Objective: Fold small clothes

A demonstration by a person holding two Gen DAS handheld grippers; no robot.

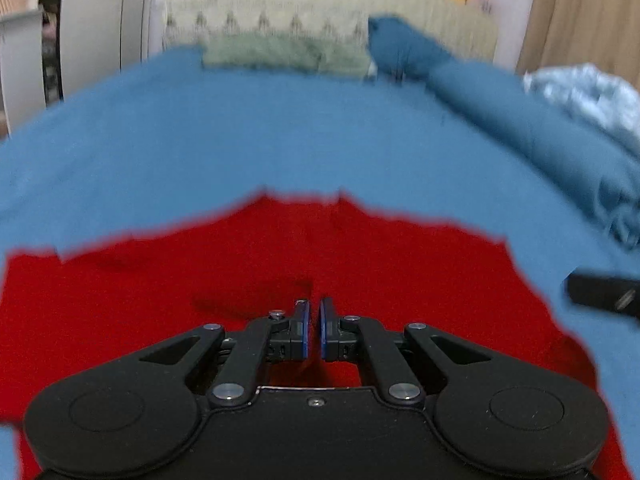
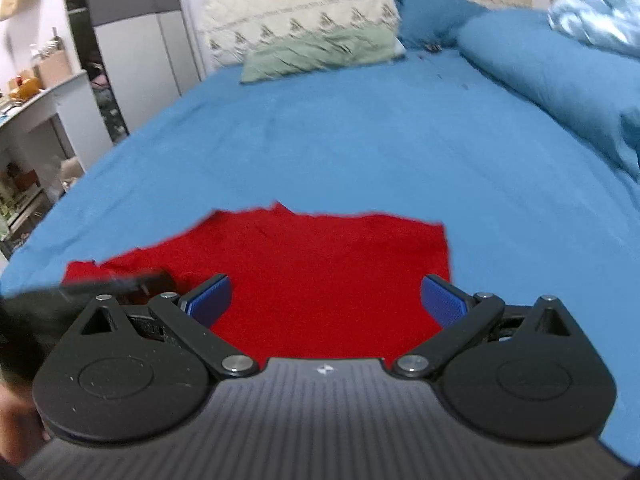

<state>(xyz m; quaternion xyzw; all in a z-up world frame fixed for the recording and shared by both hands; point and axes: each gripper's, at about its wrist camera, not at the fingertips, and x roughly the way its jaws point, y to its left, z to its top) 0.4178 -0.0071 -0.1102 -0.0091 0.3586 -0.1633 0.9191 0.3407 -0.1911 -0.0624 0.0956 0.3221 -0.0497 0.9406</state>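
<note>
A red garment [image 1: 280, 280] lies spread flat on the blue bed sheet [image 1: 240, 128], filling the lower half of both views. The left hand-held gripper [image 1: 314, 330] hangs over the cloth's middle with its pads nearly together, a thin gap between them and nothing held. The right hand-held gripper [image 2: 326, 300] stands wide open above the garment's lower right part. The fold seems not yet begun; next each gripper likely needs to pinch an edge or corner
</note>
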